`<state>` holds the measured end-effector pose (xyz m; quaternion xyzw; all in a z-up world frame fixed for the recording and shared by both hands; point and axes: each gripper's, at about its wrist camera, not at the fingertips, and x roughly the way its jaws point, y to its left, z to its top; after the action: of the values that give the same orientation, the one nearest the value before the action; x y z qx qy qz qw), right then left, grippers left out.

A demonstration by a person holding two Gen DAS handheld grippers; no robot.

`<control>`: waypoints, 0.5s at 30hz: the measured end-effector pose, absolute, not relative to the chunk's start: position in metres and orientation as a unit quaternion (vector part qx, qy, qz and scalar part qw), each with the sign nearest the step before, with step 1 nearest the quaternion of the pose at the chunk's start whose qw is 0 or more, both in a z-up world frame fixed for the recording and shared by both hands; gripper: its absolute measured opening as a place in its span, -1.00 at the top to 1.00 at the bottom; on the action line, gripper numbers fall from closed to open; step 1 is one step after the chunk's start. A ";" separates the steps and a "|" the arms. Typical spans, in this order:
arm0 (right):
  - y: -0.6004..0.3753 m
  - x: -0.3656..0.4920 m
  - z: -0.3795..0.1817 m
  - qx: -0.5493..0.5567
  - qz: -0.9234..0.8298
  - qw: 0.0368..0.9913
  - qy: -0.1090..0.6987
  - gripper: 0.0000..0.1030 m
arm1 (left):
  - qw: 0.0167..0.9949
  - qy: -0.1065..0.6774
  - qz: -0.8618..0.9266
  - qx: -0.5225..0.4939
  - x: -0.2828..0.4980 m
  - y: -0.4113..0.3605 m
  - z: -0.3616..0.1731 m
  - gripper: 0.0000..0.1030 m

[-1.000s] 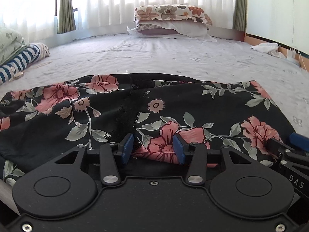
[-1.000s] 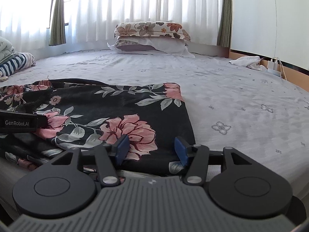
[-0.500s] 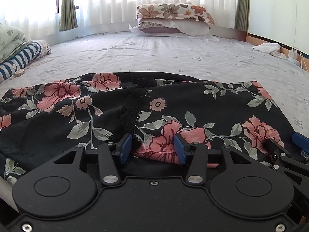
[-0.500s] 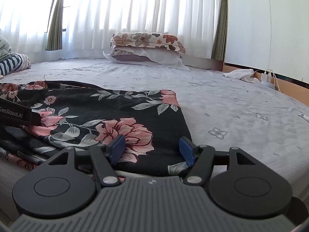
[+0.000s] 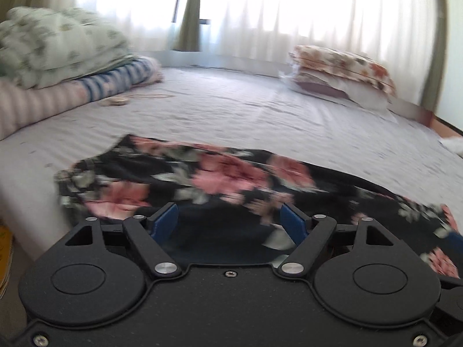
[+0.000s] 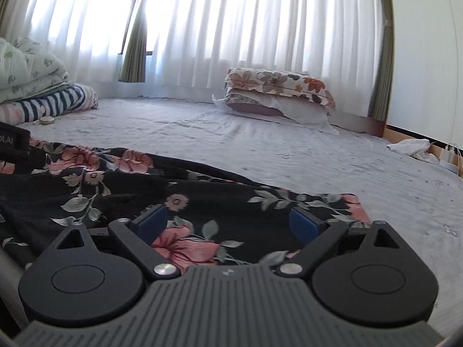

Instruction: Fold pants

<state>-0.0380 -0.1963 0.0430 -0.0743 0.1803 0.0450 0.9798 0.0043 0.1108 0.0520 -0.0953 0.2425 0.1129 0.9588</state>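
Floral pants (image 6: 202,202) spread across lower frame on grey bedsheet (image 6: 289,150) — released a moment ago. Left gripper (image 5: 231,222) and right gripper (image 6: 228,221) just opened, jaws apart, clamping nothing, shifted leftward — probably repositioning for next fold.

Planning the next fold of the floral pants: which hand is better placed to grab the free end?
Left, probably: the left tool faces the floral pants' loose end; the right tool sits mid-fabric.
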 end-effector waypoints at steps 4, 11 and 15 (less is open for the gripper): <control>-0.165 -0.016 0.038 -0.083 0.063 0.973 0.206 -0.90 | 0.943 0.237 0.191 -0.135 0.000 0.162 0.046 -0.49; -0.142 -0.009 0.015 -0.114 0.065 0.961 0.243 -0.94 | 0.919 0.231 0.269 -0.171 -0.003 0.220 0.026 -0.49; -0.154 -0.001 0.014 -0.071 0.078 0.957 0.269 -1.00 | 0.912 0.220 0.300 -0.172 0.005 0.235 0.017 -0.50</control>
<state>-0.0012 -0.1539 0.0140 -0.0711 0.2690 0.0776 0.9574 0.0048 0.2355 0.0173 -0.1720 0.2196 0.3000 0.9122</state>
